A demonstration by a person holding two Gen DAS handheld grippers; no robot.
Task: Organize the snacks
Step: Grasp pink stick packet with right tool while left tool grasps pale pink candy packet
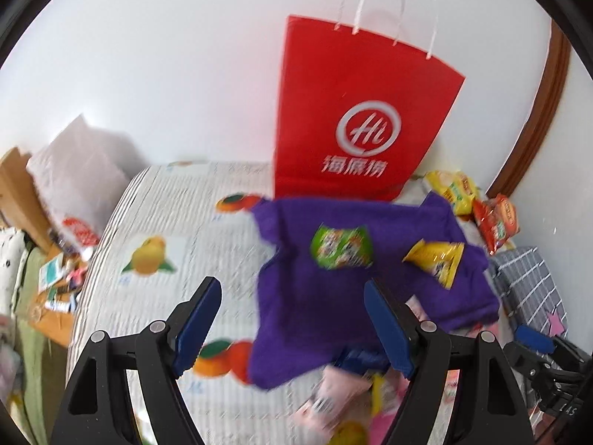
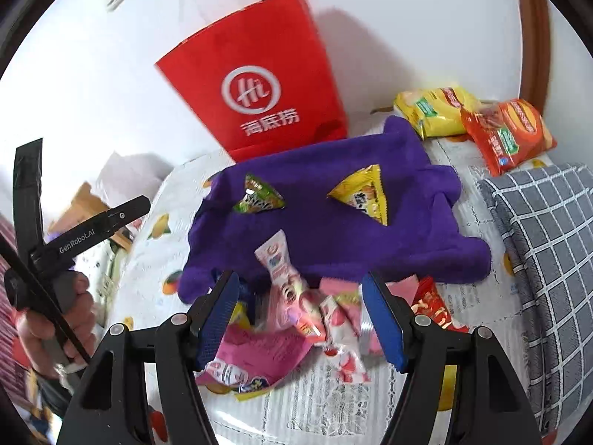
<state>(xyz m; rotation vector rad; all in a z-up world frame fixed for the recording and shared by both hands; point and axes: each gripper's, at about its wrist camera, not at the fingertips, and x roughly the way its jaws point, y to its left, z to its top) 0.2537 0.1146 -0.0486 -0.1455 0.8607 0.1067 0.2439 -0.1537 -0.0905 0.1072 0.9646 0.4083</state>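
Right wrist: triangular foil snack packets [image 2: 361, 194] on fuzzy purple cloth [image 2: 333, 222].

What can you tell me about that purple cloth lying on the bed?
The purple cloth looks soft and fleecy, spread out flat but rumpled, with uneven edges. It lies on the fruit-print bedcover, its far edge in front of the upright red paper bag. A green snack packet and a yellow snack packet lie on top. Pink snack packets overlap its near edge.
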